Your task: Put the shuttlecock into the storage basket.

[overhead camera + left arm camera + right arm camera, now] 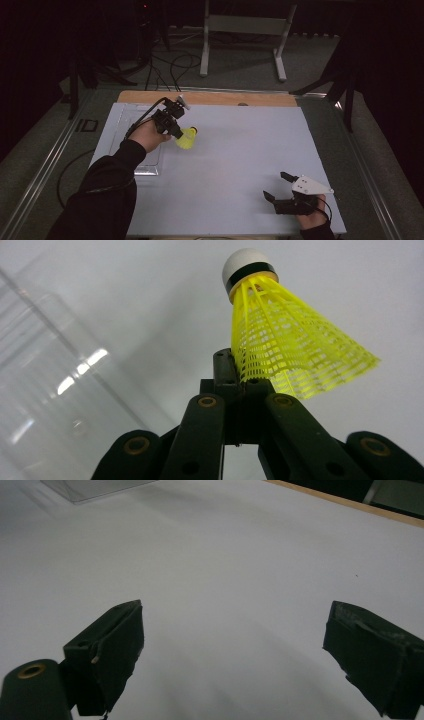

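- Yellow plastic shuttlecock [295,347] with a mesh skirt and a white cork nose ringed in black sits clamped in the left gripper [176,131], off the white table [240,155], over its left half.
- Left gripper's jaws are pinched tight on the lower rim of the skirt; in the left gripper view the nose points up and away from the jaws, so the long axis runs on roughly from the gripper's own line, leaning a little to one side.
- In the high view the shuttlecock [187,138] hangs just right of the clear plastic tray [150,167] that lies flat along the table's left edge; the tray's wall shows close by in the left gripper view [55,370].
- Right gripper [281,186] rests near the table's front right corner, jaws spread wide with nothing between them, well apart from the shuttlecock.
- Judging by this, the left hand is far nearer, and any set-down turns on the tray lying just to the left of the held shuttlecock.
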